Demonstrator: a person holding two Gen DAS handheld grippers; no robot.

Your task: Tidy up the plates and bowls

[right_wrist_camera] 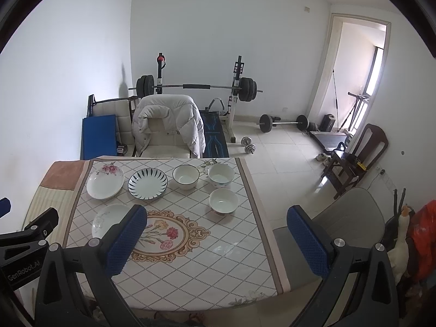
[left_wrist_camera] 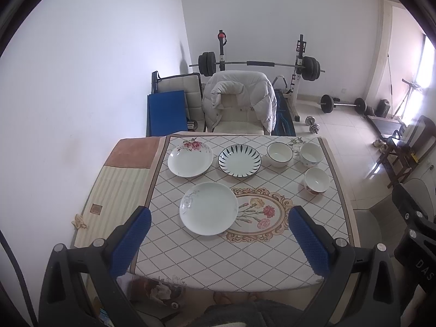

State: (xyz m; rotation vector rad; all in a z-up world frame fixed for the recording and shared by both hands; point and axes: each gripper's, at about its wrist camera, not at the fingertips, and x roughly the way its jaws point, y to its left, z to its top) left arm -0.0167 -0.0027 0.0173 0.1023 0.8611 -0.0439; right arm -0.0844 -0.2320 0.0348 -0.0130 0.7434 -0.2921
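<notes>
Three plates lie on the table (left_wrist_camera: 207, 261): a white plate with a grey flower (left_wrist_camera: 208, 208) nearest, a red-flowered plate (left_wrist_camera: 190, 160) at the far left, and a blue-striped plate (left_wrist_camera: 239, 160) beside it. Three bowls stand at the far right: a dark-rimmed one (left_wrist_camera: 279, 154), a flowered one (left_wrist_camera: 311, 154), and a red-patterned one (left_wrist_camera: 317, 180). My left gripper (left_wrist_camera: 219, 231) is open and empty, held above the near plate. My right gripper (right_wrist_camera: 218, 235) is open and empty above the table's right side (right_wrist_camera: 190, 269). The same plates (right_wrist_camera: 148, 184) and bowls (right_wrist_camera: 223, 201) show in the right wrist view.
A chair with a white jacket (left_wrist_camera: 239, 100) stands behind the table. A weight bench with a barbell (left_wrist_camera: 259, 64) stands at the back wall. A grey chair (right_wrist_camera: 343, 218) is at the table's right. The wall is close on the left.
</notes>
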